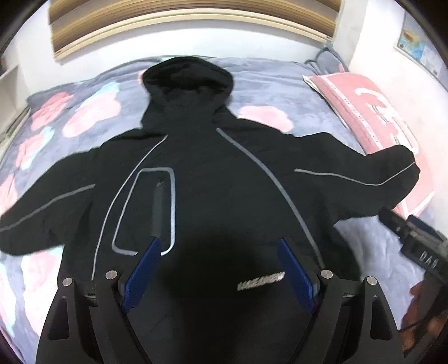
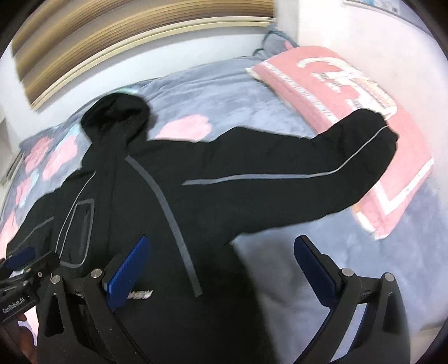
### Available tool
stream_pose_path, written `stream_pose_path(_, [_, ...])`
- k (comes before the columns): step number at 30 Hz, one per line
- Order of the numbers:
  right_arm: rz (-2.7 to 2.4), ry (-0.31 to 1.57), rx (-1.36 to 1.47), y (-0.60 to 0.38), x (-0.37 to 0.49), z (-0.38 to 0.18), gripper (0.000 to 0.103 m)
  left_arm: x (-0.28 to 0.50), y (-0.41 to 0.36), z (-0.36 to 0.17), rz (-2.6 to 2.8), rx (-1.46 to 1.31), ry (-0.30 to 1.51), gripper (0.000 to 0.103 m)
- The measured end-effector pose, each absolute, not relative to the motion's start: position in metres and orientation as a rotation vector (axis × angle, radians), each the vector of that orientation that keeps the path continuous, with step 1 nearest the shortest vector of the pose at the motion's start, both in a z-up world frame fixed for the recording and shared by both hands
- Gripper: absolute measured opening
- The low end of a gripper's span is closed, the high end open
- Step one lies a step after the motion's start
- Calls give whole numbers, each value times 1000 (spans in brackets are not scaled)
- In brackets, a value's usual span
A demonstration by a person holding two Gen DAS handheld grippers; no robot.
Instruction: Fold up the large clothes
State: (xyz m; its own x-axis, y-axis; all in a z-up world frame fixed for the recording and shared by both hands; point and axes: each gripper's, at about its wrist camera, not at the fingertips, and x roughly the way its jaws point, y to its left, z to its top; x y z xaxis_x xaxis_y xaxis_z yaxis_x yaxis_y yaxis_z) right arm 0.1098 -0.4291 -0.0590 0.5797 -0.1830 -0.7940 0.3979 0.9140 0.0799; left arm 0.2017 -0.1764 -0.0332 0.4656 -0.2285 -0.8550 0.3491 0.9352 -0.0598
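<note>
A black hooded jacket (image 1: pixel 212 182) with grey piping lies spread flat on the bed, hood at the far end and both sleeves stretched out sideways; it also fills the right wrist view (image 2: pixel 224 190). My left gripper (image 1: pixel 218 246) is open and empty, hovering over the jacket's lower front. My right gripper (image 2: pixel 221 246) is open and empty over the jacket's lower right side, where the hem meets the bedding. The right sleeve cuff (image 2: pixel 375 131) rests on a pink pillow (image 2: pixel 350 92).
The bed has a blue-grey blanket (image 1: pixel 266 84) with pink flower shapes. The pink pillow (image 1: pixel 372 112) lies along the right side by the white wall. A wooden headboard (image 1: pixel 182 19) runs along the far end. The right gripper's body (image 1: pixel 420 246) shows at the right edge.
</note>
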Motion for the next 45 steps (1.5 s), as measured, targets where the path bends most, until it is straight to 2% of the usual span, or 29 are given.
stream_pose_path(7, [-487, 827, 254, -562, 113, -36, 103, 227, -259, -25, -437, 186, 1031, 86])
stream_pose_path(10, [-527, 790, 256, -629, 116, -34, 93, 228, -297, -21, -446, 249, 975, 86])
stream_pose_path(16, [-581, 817, 313, -746, 138, -59, 93, 239, -355, -33, -535, 264, 997, 86])
stream_pose_path(21, [-611, 872, 376, -796, 153, -96, 93, 245, -390, -49, -536, 326, 1005, 86])
stream_pose_path(23, [-577, 906, 391, -799, 163, -112, 80, 247, -399, -56, -548, 326, 1016, 86])
stream_pose_path(24, [-558, 908, 364, -792, 167, -111, 52, 250, -405, -62, -551, 336, 1019, 86])
stream_pose_path(25, [-544, 911, 338, -787, 170, -108, 40, 253, -410, -68, -554, 346, 1016, 86])
stream_pose_path(27, [-483, 886, 312, -770, 167, -91, 29, 258, -419, -79, -549, 378, 1004, 86])
stream_pose_path(32, [-546, 809, 262, -775, 140, -60, 25, 285, -438, -116, -581, 363, 1025, 86])
stream_pose_path(38, [-568, 930, 373, -809, 146, -110, 24, 313, -459, -197, -532, 384, 1193, 87])
stream_pose_path(41, [-587, 954, 357, -805, 153, -110, 23, 312, -462, -191, -548, 419, 1175, 88])
stream_pose_path(45, [-508, 903, 380, -784, 151, -77, 22, 309, -434, -156, -584, 372, 1134, 87])
